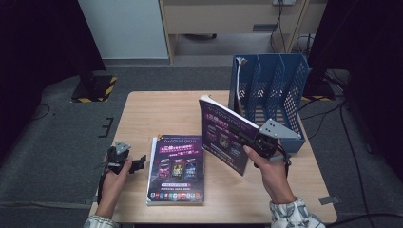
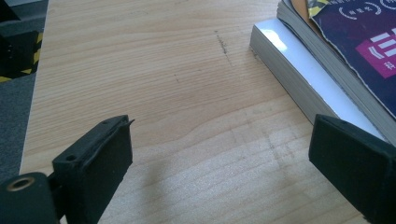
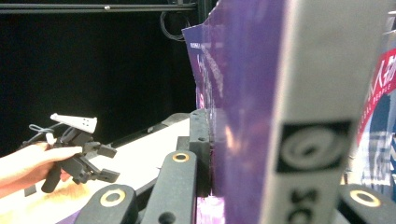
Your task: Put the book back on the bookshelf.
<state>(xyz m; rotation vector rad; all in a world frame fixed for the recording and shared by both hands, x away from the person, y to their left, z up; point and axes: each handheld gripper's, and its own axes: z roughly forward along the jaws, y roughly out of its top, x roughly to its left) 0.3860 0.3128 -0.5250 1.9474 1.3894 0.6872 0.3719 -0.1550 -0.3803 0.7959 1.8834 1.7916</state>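
Thick purple paperback book (image 1: 224, 135) held upright above the tabletop (image 1: 157, 111), just in front of the blue file rack (image 1: 268, 88), pinched near its lower edge by the right claw (image 1: 244, 137). Jaws pressed against both covers, seen close up in the right gripper view with the grey spine (image 3: 317, 93) facing the camera. Probably fairly heavy for a one-edge grip, stiff enough across the bound block yet likely to sag or fan at the free pages; glossy cover, so likely slippery. Best taken near the spine, where the block is firmest. Left claw (image 1: 138, 163) spread wide, holding nothing, hovering low over bare wood just beside the stack of books (image 1: 176, 168).

Counted: one book in the air; at least two more stacked flat, edges visible in the left gripper view (image 2: 299, 65); one rack with three slots, something white standing in the leftmost one.
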